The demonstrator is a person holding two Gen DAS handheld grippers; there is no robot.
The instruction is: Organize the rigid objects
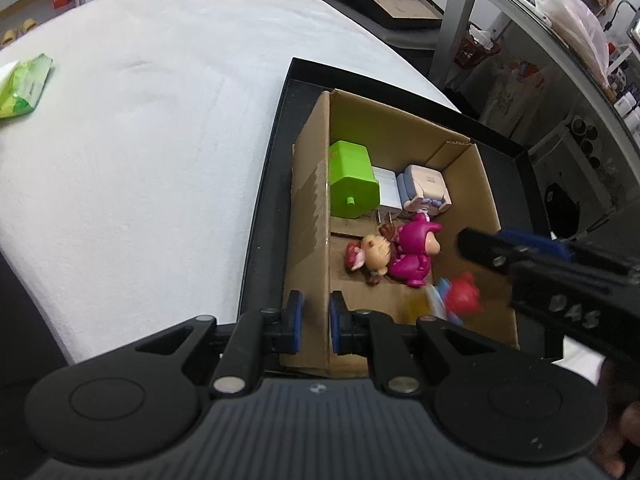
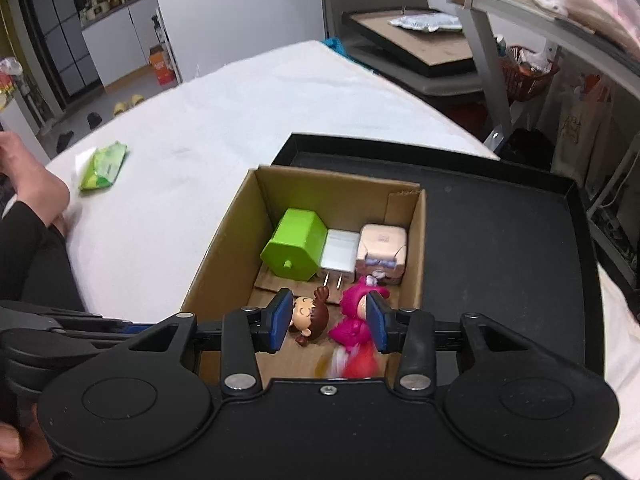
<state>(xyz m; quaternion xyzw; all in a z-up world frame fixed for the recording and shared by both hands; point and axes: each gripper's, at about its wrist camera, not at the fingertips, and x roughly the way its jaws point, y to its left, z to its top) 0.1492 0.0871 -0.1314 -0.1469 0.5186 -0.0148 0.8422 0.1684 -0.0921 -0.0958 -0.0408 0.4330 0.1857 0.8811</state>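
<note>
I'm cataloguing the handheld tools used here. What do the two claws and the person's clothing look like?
Both claws are black plastic with blue pads on the fingers, round bosses and silver pivot screws. The left claw has a ribbed grey body; the right claw, seen from the left wrist view, bears raised letters that look like "DAS". A dark sleeve covers the person's arm.

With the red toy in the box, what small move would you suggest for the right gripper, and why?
Probably lift the right gripper clear of the cardboard box: its jaws are open and empty, and the red toy is already inside beneath it.
</note>
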